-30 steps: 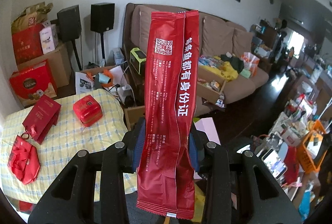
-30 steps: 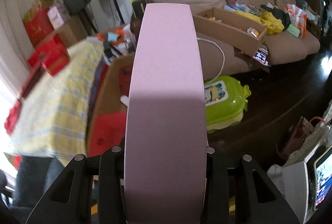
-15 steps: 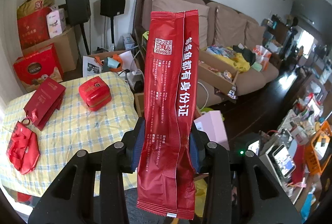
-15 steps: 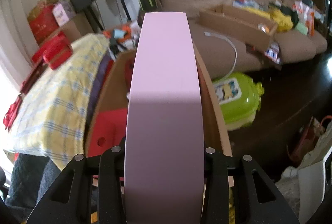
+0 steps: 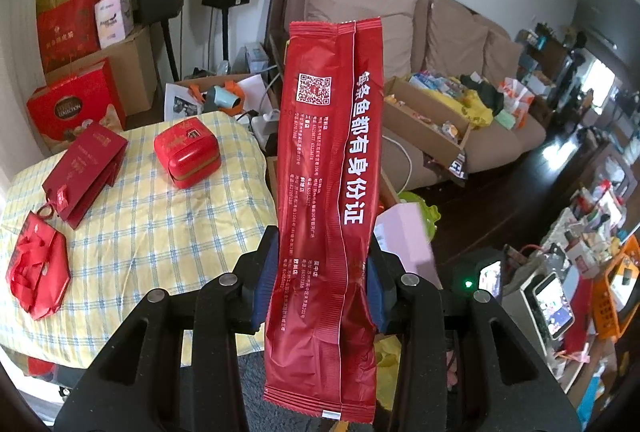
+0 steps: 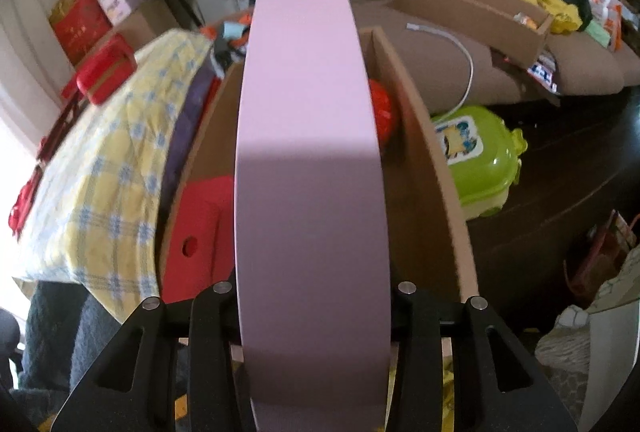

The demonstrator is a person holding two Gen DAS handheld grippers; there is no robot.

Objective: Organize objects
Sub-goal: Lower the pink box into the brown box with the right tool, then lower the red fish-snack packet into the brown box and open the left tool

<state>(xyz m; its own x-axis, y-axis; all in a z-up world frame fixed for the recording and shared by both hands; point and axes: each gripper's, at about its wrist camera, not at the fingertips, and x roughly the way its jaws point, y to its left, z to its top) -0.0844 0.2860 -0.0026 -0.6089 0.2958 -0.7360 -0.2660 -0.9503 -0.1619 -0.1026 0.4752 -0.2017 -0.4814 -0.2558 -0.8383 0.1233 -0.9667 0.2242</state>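
Left wrist view shows, largest first, the sofa (image 5: 440, 44) along the far wall, then the checked-cloth bench (image 5: 132, 216) at left, now fuller in the picture and seen more from above than a second ago. On the bench lie a red tin (image 5: 187, 151), a flat red bag (image 5: 82, 178) and a crumpled red bag (image 5: 36, 278), all apart from each other. The left claw (image 5: 318, 288) pinches a long red packet (image 5: 328, 192) low on its length, the blue pads pressed on both sides and the packet standing up past the fingers, as it did before.

In the right wrist view an open cardboard box (image 6: 432, 168) beside the bench has come up to fill the middle, where a second ago only part of it showed. The right claw (image 6: 314, 312) is clamped on a pink box (image 6: 308, 160), whose far end now reaches over the cardboard box. Red things (image 6: 200, 240) already lie inside. A green toy case (image 6: 480, 160) sits on the floor just right of the box.

Both claws have come lower with their loads. My guess is the pink box goes into the cardboard box next, with the packet to follow; neither is released yet
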